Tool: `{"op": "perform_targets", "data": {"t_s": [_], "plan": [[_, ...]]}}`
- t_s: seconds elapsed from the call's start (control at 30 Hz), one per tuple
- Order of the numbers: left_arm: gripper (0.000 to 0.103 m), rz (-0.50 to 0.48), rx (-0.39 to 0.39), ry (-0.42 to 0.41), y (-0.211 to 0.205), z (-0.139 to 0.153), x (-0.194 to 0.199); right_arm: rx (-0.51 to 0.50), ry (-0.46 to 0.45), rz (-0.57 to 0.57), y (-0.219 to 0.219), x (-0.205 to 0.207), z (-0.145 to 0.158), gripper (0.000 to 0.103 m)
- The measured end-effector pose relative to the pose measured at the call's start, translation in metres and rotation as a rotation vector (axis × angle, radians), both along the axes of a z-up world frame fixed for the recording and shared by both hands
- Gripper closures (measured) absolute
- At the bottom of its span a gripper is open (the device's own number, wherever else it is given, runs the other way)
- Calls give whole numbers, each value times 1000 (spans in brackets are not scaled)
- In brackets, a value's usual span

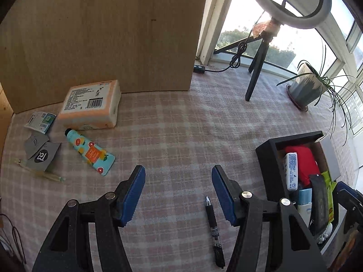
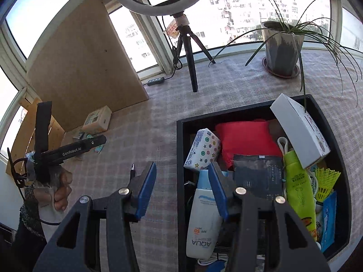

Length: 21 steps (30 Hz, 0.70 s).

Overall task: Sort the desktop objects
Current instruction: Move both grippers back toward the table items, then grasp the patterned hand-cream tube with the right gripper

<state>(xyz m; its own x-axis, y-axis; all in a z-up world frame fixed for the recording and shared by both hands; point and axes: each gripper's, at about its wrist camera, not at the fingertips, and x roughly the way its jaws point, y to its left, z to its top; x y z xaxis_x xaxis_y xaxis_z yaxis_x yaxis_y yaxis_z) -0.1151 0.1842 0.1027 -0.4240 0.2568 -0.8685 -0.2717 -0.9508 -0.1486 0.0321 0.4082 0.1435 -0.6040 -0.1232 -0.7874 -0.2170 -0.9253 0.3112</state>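
Observation:
My left gripper (image 1: 178, 178) is open and empty above the checked tablecloth. A black pen (image 1: 214, 229) lies just beside its right finger. To its left lie a hand cream tube (image 1: 89, 151), a tissue pack (image 1: 90, 106), small sachets (image 1: 40, 120), grey cards (image 1: 40, 151) and a clear thin stick (image 1: 38, 172). My right gripper (image 2: 182, 174) is open and empty over the left wall of the black box (image 2: 180, 158), which holds a sunscreen bottle (image 2: 203, 222), a red pouch (image 2: 246, 140), a tissue packet (image 2: 203, 149) and several other items. The box also shows in the left wrist view (image 1: 264, 156).
A wooden board (image 1: 102, 34) stands at the back left. A ring light on a tripod (image 1: 256, 77) and its cable control (image 1: 199, 68) stand behind. A potted plant (image 2: 282, 49) sits at the back right. The left gripper's body (image 2: 68, 151) shows left of my right gripper.

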Motion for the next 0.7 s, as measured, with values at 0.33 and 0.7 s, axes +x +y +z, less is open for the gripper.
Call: {"op": "perform_targets", "data": {"t_s": [0.33, 0.7], "plan": [[49, 195, 23, -7, -90, -28, -13, -68, -38, 314, -106, -121, -14, 58], [54, 305, 94, -39, -142, -62, -32, -72, -133, 551, -221, -231, -66, 68]]}}
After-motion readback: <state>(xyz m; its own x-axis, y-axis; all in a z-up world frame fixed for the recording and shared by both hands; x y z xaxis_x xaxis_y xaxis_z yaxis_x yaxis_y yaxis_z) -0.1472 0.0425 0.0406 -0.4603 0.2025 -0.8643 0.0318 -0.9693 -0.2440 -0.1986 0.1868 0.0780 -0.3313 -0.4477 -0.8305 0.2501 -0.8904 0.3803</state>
